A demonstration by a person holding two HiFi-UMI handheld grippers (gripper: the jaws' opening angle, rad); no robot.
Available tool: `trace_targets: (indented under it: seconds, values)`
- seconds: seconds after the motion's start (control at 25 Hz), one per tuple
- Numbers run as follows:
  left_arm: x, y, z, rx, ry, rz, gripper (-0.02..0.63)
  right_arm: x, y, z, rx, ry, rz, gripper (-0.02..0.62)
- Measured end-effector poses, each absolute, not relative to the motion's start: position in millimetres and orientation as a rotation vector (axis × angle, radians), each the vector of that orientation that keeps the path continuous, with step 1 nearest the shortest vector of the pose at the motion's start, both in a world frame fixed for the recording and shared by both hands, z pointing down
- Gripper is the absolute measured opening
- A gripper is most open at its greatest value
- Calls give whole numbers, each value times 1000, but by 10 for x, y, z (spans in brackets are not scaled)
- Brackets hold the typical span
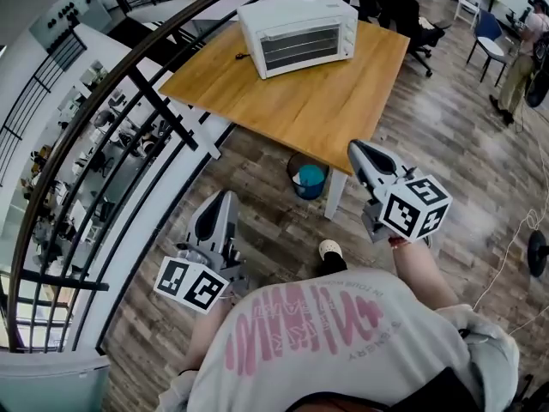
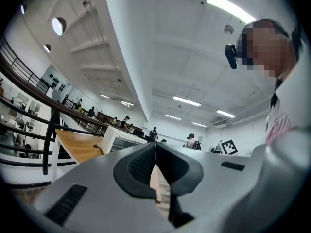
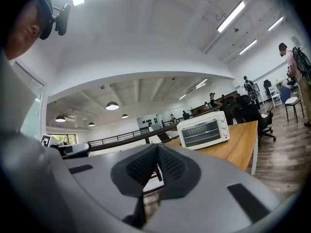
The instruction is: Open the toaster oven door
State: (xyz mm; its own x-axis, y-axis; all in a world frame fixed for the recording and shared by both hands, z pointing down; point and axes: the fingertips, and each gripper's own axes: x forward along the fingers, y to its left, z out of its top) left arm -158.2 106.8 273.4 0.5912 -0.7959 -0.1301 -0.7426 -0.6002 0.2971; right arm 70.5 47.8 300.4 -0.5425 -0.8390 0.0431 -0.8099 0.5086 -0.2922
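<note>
The left gripper hangs above the wood floor, jaws clenched, empty. Ahead, the white toaster oven sits on the wooden bench, door closed. The right gripper is near the bench's edge, jaws clenched, empty.

White toaster oven, wooden table

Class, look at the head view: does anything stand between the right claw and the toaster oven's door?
Nothing visible blocks it. Between the right claw and the toaster oven door lie only floor and bare wooden table; the blue bin sits low beside the table leg.
</note>
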Motion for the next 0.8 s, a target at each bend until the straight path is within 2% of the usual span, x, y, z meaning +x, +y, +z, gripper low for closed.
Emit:
trace_targets:
  seconds: [0.8]
  values:
    - [-993,-440,2567,2532,-1435,-467,21,1193,-1380,2742,-1135,2720,-372,6]
